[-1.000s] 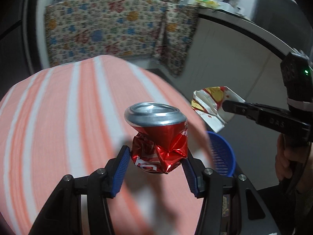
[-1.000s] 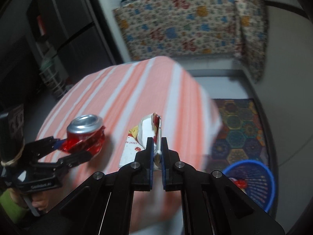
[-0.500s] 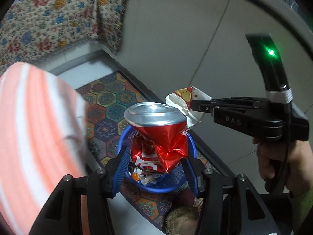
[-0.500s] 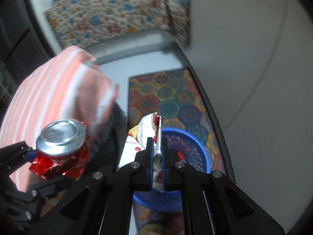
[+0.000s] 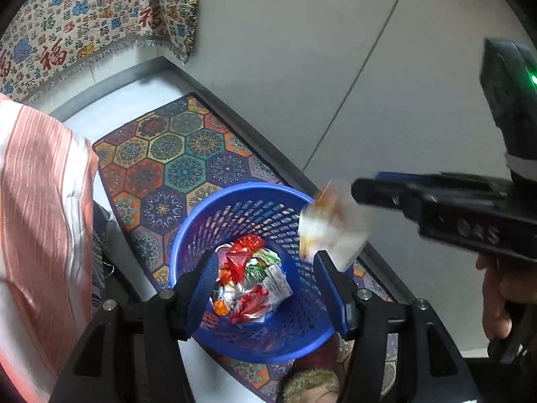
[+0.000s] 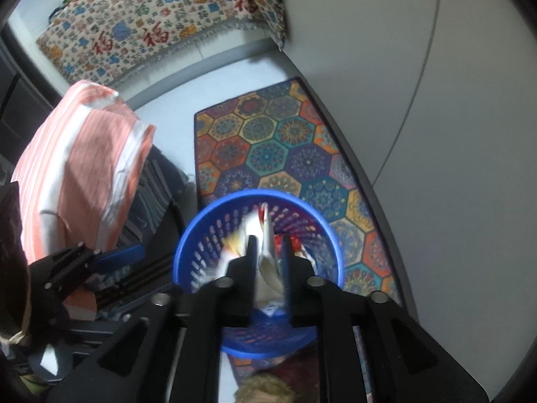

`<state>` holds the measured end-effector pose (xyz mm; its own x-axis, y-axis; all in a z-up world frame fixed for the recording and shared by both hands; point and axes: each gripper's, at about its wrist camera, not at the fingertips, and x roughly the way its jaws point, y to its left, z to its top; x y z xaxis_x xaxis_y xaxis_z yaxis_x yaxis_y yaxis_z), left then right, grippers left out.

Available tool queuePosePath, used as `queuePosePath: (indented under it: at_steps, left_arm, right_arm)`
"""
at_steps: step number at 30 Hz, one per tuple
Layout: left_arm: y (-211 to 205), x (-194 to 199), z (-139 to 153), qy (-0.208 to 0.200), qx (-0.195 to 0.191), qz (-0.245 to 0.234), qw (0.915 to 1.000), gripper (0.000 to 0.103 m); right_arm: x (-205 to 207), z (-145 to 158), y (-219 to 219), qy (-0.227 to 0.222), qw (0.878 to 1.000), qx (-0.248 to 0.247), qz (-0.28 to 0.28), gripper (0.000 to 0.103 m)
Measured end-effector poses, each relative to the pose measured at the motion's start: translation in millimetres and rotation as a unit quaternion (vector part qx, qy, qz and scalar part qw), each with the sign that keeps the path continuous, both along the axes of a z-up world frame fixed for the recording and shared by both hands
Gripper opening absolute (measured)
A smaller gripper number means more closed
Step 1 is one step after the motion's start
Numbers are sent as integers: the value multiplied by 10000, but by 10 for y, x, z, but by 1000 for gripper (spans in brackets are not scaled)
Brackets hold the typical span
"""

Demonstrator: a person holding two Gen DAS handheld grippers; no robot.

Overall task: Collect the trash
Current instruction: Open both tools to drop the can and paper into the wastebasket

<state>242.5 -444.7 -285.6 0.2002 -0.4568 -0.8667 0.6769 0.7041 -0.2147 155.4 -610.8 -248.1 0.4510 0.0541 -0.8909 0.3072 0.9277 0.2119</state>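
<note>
Left wrist view: the left gripper (image 5: 265,280) points steeply down over the blue basket (image 5: 201,215), which stands on a patterned rug (image 5: 167,158) beside the striped cloth (image 5: 40,201) of the counter. Its jaws are opening, and nothing lies between them. Directly below, crumpled red and white trash (image 5: 250,280) rests on the basket floor; whether a can is among it cannot be told. To the right, the right gripper (image 5: 362,193) reaches in level, held by a hand (image 5: 500,288). A blurred white and yellow wrapper (image 5: 330,225) hangs at its tip, over the basket's right rim.

Right wrist view: the right gripper (image 6: 268,255) also points steeply down above the basket (image 6: 188,238). Its jaws are opening, a narrow gap so far. The wrapper (image 6: 266,252) stands on edge between the pads, blurred; it appears loose rather than pinched. The left gripper (image 6: 114,257) shows at the left edge, pointing toward the basket.

Risk, as judged: the wrapper is light and sits near the rim in the left view, so it may drift or catch on the edge and land on the rug. It may also cling to a pad if the jaws stop short of a wider gap. The basket is light and perforated; a knock from either gripper could tip it.
</note>
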Motion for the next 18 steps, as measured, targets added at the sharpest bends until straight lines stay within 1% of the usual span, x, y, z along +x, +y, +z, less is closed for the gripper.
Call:
queuePosePath:
  at_steps: [1, 3, 4, 5, 7, 8, 9, 10, 11, 13, 15, 16, 18]
  left_arm:
    - [12, 12, 11, -33, -10, 54, 10000, 60]
    - [71, 20, 88, -149, -130, 184, 9996, 60]
    - [93, 14, 135, -255, -168, 248, 9992, 60]
    - [126, -25, 212, -412, -163, 289, 9986, 60]
    - [185, -130, 390, -743, -162, 286, 9967, 60]
    - [223, -195, 495, -887, -214, 256, 9955, 64]
    - [266, -261, 604, -1022, -272, 230, 9941, 71]
    - [308, -353, 715, -1148, -311, 222, 9927, 76]
    - [367, -434, 819, -1267, -356, 212, 9911, 85]
    - [483, -584, 994, -1403, -415, 167, 9891, 86]
    - [578, -730, 1102, -1407, -281, 74, 9896, 91]
    - [619, -794, 1137, -1421, -158, 91, 9897, 91]
    - [720, -933, 1195, -1480, -18, 125, 9889, 91]
  right_arm:
    - [-14, 10, -15, -21, 10000, -10, -35, 46]
    - [-46, 65, -41, -110, 9999, -10, -108, 48]
    - [-55, 93, -52, -163, 9997, -4, -157, 54]
    - [-87, 143, -72, -237, 9995, -10, -230, 65]
    - [-134, 219, -84, -351, 9988, -28, -338, 77]
    - [-154, 252, -88, -400, 9984, -48, -390, 85]
    - [-193, 310, -89, -463, 9978, -74, -461, 90]
    - [-238, 367, -93, -531, 9971, -84, -542, 100]
    - [-321, 446, -87, -639, 9958, -73, -651, 103]
    - [-464, 570, -54, -795, 9935, 10, -815, 103]
    - [-644, 691, 16, -895, 9915, 24, -942, 103]
    - [-735, 750, 67, -920, 9909, -41, -978, 103]
    - [-898, 852, 215, -891, 9896, -411, -1055, 103]
